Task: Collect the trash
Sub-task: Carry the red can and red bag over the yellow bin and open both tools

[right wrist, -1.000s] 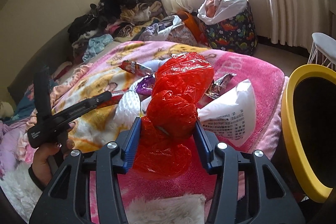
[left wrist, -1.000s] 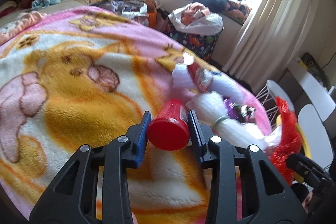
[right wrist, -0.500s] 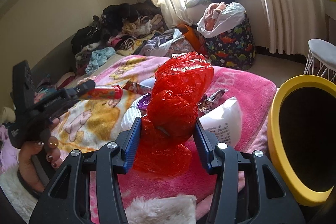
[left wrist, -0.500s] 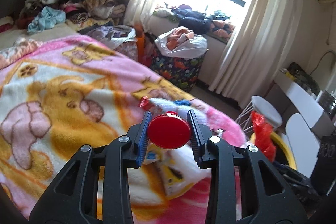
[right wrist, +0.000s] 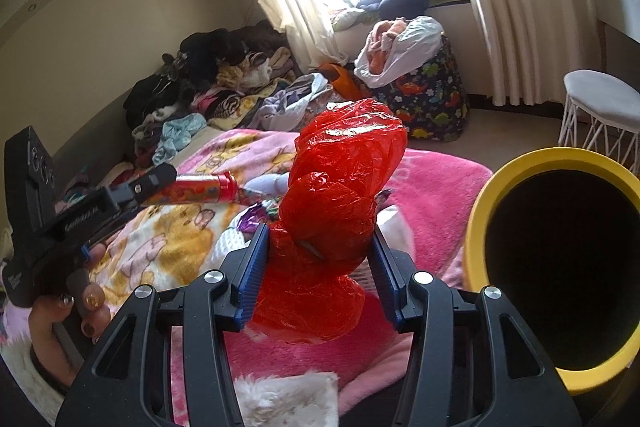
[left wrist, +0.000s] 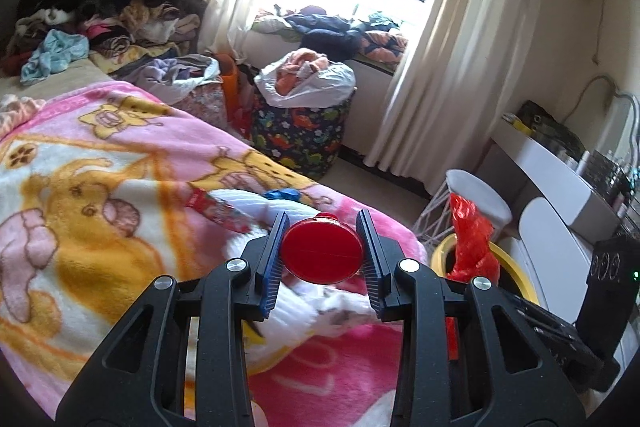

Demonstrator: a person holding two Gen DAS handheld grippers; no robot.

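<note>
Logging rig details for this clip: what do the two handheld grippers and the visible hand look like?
Both grippers, left and right, are matte black plastic with silver screws and ribbed blue pads on the fingers. The left gripper carries white lettering. The hand has painted, glittery nails and a dark wristband.

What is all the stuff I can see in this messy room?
tube: one, red, in left gripper, over the bed
bag: one, red plastic, in right gripper
bin: one, yellow rim, beside the bed
blanket: one, pink and yellow cartoon, on the bed
wrappers: a few, mixed colours, on the blanket
hamper: one, dark dinosaur print, by the window
clothes: a heap, mixed colours, far end of the bed
stool: one, white, by the curtain
curtain: cream, at the window
hand: one, holding left gripper
left gripper: black, blue fingers, shut
right gripper: black, blue fingers, shut
</note>
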